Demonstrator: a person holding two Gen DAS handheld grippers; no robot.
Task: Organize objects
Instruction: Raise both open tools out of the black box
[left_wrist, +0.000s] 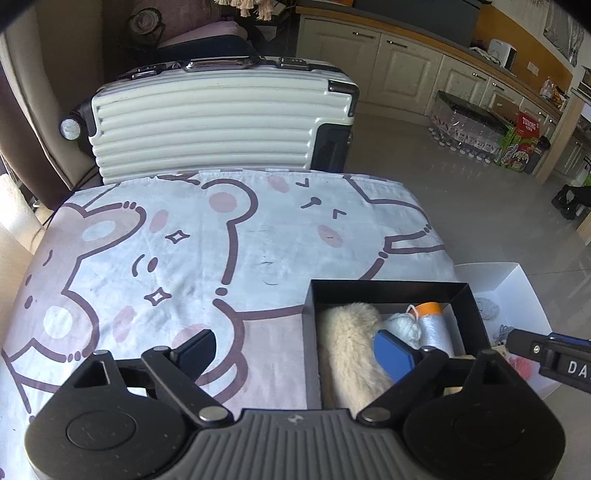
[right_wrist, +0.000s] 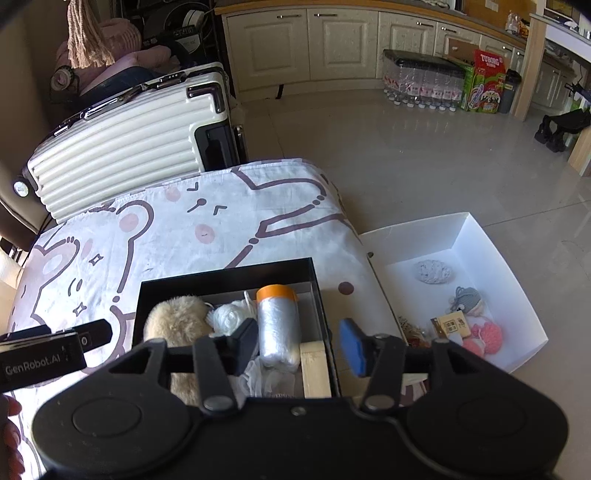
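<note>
A soft bear-print cloth (left_wrist: 177, 258) covers the table. At its right edge sits a matte black box (right_wrist: 229, 275) holding, left to right, a cream fluffy plush (right_wrist: 177, 321), a white yarn ball (right_wrist: 227, 317), a clear plastic roll with an orange cap (right_wrist: 277, 321) and a pale wooden block (right_wrist: 316, 373). The left gripper (left_wrist: 295, 354) gapes wide and empty, straddling the box's left wall. The right gripper (right_wrist: 299, 347) is likewise open and empty over the box's right wall. Only the right wrist view shows inside the white paper box (right_wrist: 476, 236) on the floor: a grey knitted oval (right_wrist: 434, 272), a grey-hatted doll (right_wrist: 467, 300) and pink knits (right_wrist: 487, 334).
</note>
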